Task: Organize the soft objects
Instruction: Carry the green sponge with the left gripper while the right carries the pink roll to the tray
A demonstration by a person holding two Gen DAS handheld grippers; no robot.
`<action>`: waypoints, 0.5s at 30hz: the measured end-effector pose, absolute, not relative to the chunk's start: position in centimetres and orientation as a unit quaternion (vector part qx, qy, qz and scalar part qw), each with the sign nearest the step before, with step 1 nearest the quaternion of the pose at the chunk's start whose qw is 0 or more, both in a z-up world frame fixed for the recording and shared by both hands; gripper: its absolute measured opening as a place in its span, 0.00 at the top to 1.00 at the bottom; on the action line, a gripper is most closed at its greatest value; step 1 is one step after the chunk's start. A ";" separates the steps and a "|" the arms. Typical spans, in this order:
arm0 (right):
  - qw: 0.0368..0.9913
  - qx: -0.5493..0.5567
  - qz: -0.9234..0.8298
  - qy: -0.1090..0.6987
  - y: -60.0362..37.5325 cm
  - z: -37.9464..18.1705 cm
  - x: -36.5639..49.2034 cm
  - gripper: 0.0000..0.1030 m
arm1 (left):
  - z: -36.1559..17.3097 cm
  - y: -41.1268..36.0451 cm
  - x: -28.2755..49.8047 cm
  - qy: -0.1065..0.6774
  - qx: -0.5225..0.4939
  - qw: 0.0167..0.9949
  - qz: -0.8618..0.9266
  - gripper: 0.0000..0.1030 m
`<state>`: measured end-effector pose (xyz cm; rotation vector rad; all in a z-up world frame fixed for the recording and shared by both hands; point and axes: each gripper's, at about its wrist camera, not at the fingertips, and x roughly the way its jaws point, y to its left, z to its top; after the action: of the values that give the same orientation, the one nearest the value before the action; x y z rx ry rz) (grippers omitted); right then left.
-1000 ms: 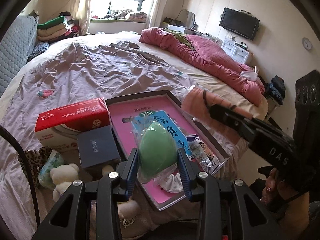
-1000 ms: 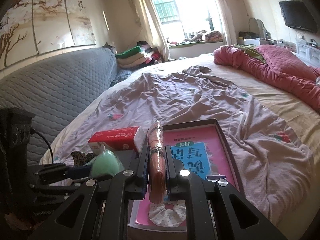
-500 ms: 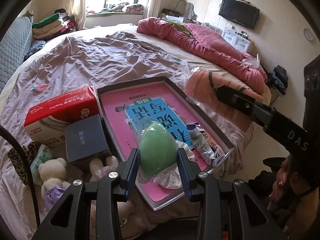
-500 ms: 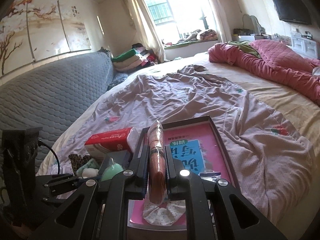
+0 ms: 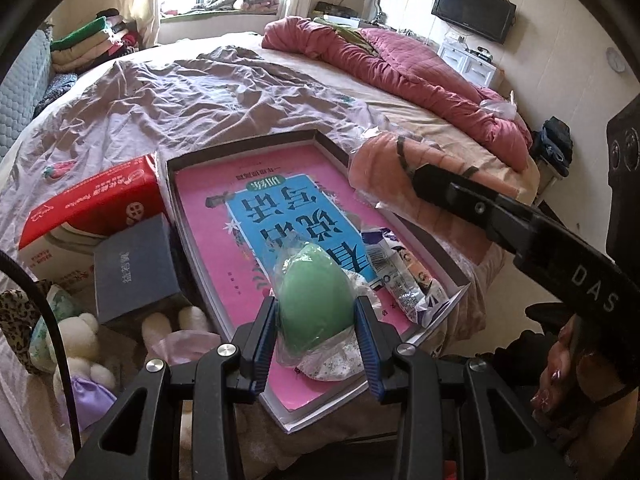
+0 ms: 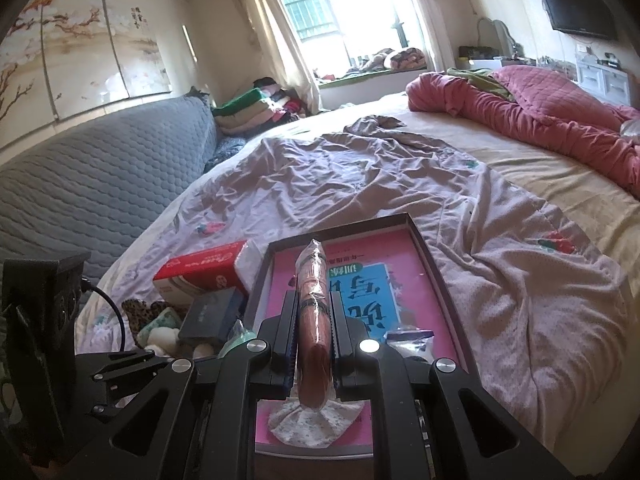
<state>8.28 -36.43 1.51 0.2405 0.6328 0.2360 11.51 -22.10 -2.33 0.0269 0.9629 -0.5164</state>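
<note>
Left gripper (image 5: 316, 322) pinches bagged green sponge (image 5: 314, 300), right gripper (image 6: 314, 330) clamps wrapped orange toy (image 6: 314, 320); both over box (image 5: 324, 140). Snack pack (image 5: 404, 276) and floral cloth (image 6: 308, 420) already in. Plush bear (image 5: 80, 340) at 9 o'clock left out.
</note>
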 end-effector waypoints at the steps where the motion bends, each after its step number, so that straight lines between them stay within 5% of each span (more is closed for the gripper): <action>1: 0.936 0.119 0.115 0.310 -36.5 1.4 8.4 0.87 | -2.6 -22.1 11.6 0.461 0.013 0.853 -0.245 0.63; 15: 0.927 0.117 0.107 0.341 -35.9 -0.9 9.4 0.87 | -5.1 -20.2 13.5 0.491 -0.018 0.836 -0.245 0.63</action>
<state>9.44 -35.89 -0.93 0.2394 0.6996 0.2190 13.46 -20.15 -5.05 -0.0372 1.0394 -0.5193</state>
